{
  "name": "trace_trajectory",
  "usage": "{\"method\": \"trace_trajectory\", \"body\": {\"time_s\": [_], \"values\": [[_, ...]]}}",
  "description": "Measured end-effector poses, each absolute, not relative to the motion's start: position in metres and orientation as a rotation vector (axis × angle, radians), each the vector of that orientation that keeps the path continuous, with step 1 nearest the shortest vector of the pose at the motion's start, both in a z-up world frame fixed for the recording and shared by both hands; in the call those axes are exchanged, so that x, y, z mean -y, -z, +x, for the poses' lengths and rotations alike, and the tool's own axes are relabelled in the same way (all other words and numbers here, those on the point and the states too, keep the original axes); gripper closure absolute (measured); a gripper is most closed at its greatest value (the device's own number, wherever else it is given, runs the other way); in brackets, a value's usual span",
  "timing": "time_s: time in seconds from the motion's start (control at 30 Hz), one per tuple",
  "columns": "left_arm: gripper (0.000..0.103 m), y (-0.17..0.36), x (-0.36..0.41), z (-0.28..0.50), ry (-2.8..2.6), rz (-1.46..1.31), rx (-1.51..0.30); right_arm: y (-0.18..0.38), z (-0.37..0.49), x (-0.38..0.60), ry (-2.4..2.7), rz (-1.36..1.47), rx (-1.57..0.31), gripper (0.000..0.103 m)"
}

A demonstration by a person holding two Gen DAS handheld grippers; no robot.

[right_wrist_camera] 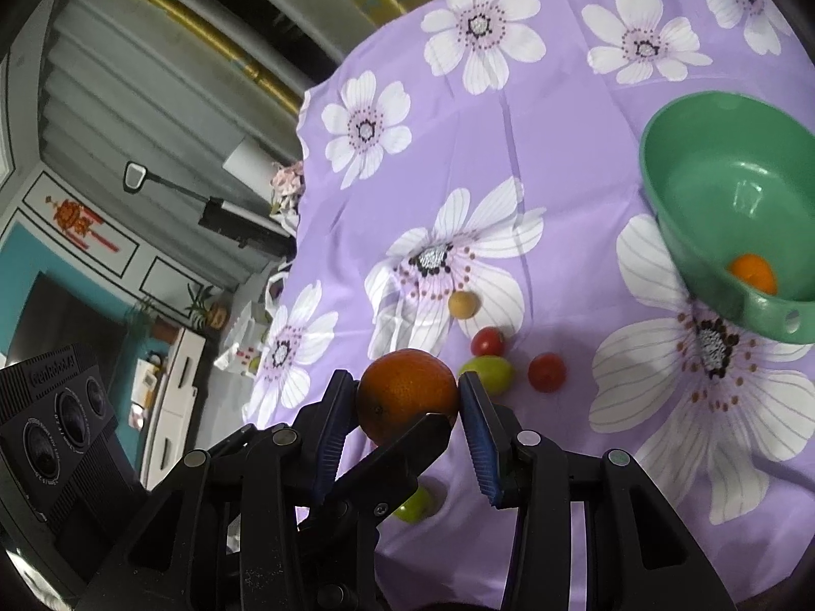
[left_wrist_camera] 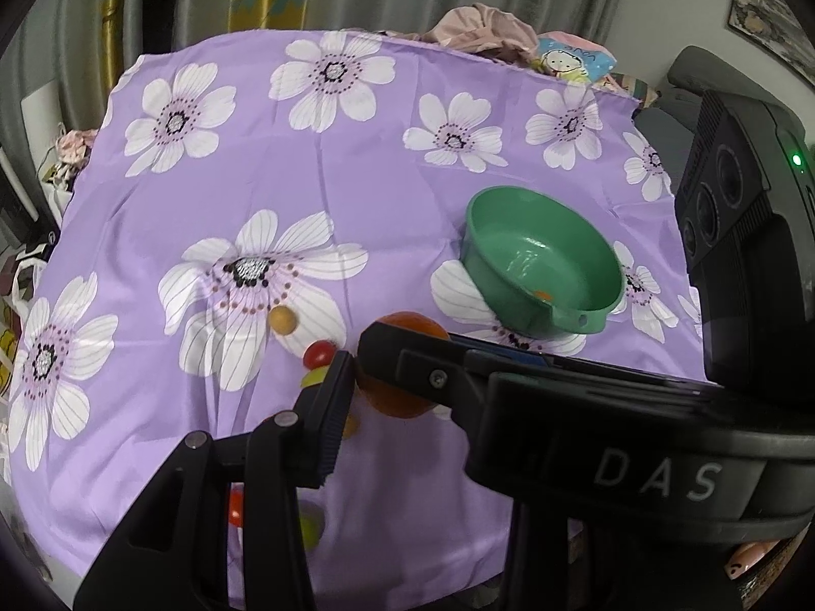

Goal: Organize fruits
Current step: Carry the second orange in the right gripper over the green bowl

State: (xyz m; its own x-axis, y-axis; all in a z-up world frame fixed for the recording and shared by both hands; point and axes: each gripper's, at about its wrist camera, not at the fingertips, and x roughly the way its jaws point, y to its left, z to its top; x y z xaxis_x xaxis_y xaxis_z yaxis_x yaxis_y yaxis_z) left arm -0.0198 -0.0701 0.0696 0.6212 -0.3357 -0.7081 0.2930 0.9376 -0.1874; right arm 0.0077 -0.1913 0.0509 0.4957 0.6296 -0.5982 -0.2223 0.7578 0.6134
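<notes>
My right gripper (right_wrist_camera: pixel 407 397) is shut on a large orange (right_wrist_camera: pixel 406 391), held above the purple floral cloth (right_wrist_camera: pixel 509 142). The orange also shows in the left wrist view (left_wrist_camera: pixel 397 387), between one left finger (left_wrist_camera: pixel 333 407) and the right gripper's body crossing the frame. My left gripper's other finger is hidden, so its state is unclear. A green bowl (right_wrist_camera: pixel 713 173) holds a small orange fruit (right_wrist_camera: pixel 753 272); the bowl also shows in the left wrist view (left_wrist_camera: pixel 540 254). On the cloth lie two red tomatoes (right_wrist_camera: pixel 488 341) (right_wrist_camera: pixel 547 371), a green fruit (right_wrist_camera: pixel 491 374), a tan fruit (right_wrist_camera: pixel 462 304) and another green fruit (right_wrist_camera: pixel 415 504).
Crumpled clothes (left_wrist_camera: pixel 479 25) and a cartoon packet (left_wrist_camera: pixel 573 58) lie at the table's far edge. A grey chair (left_wrist_camera: pixel 682 96) stands at the right. Cabinets and a dark screen (right_wrist_camera: pixel 61 326) are off the table's left side.
</notes>
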Motion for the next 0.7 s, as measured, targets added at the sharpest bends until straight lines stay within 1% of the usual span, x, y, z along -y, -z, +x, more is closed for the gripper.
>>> {"method": "trace_trajectory", "body": {"time_s": [0.7], "values": [[0.063, -0.089, 0.119, -0.011, 0.443, 0.005, -0.751, -0.073, 0.009, 0.239, -0.478, 0.528, -0.804, 0.058]]}}
